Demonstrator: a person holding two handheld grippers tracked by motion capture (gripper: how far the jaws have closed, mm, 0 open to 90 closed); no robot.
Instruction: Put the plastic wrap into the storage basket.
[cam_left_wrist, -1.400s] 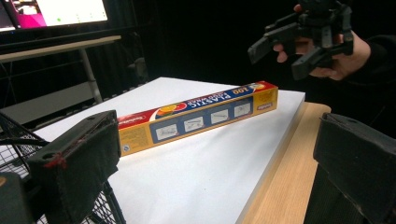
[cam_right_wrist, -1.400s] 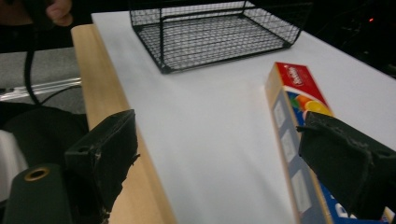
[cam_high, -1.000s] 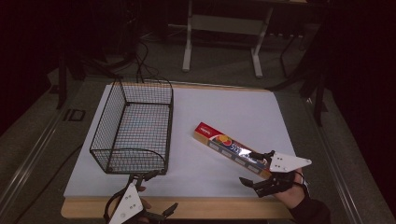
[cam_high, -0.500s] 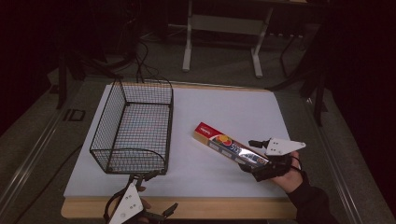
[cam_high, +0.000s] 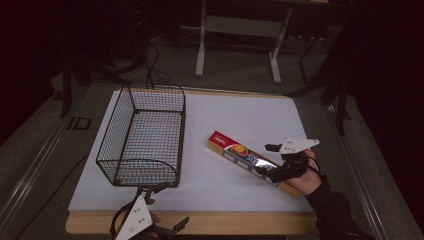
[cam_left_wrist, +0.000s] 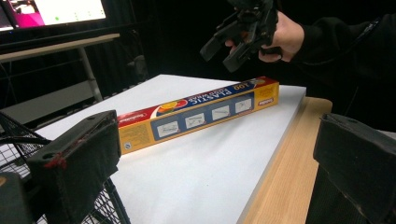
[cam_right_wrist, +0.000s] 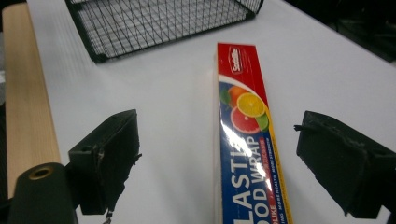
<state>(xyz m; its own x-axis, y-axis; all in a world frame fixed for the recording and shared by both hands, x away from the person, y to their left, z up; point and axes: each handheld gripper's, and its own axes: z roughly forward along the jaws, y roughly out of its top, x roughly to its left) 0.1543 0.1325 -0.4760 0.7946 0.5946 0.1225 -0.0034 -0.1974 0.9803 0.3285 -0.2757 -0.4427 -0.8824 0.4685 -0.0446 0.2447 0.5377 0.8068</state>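
Red, blue and yellow, the long cardboard plastic-wrap box (cam_high: 251, 161) is seen lying flat on the white table top (cam_high: 235, 115), just beside the black wire basket (cam_high: 142, 135). The right gripper (cam_high: 263, 159) is held over the box's near end, jaws wide apart, nothing gripped. The left gripper (cam_high: 167, 210) is seen open and empty at the basket's near end.
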